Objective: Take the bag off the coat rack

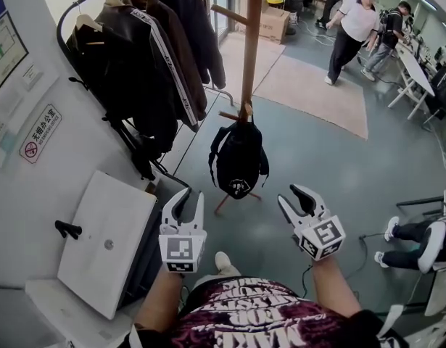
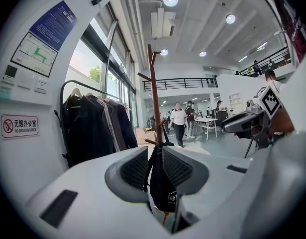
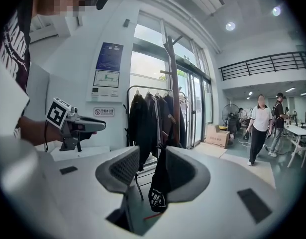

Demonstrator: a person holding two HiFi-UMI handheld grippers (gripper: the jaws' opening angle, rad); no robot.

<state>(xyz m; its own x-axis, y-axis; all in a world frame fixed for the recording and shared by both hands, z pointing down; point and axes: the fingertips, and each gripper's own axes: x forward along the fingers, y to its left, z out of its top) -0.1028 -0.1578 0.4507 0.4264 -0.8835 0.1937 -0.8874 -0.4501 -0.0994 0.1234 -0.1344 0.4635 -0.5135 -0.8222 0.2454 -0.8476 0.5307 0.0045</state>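
Note:
A black bag point(image 1: 238, 158) hangs by its straps from a low peg of the wooden coat rack point(image 1: 250, 56), just above the floor. Both grippers are held short of it and point at it. My left gripper point(image 1: 191, 198) is at the bag's near left, open and empty. My right gripper point(image 1: 290, 196) is at its near right, also open and empty. In the left gripper view the bag point(image 2: 162, 183) shows far off through the gap of the jaws, under the rack pole point(image 2: 153, 93). The right gripper view shows the bag point(image 3: 159, 183) the same way, beyond the open jaws.
A clothes rail with dark jackets point(image 1: 143, 56) stands left of the rack. A white cabinet top point(image 1: 106, 245) is at my near left. A rug point(image 1: 317, 85) and a cardboard box point(image 1: 270, 24) lie beyond. People point(image 1: 353, 27) stand far back; someone sits at the right point(image 1: 426, 238).

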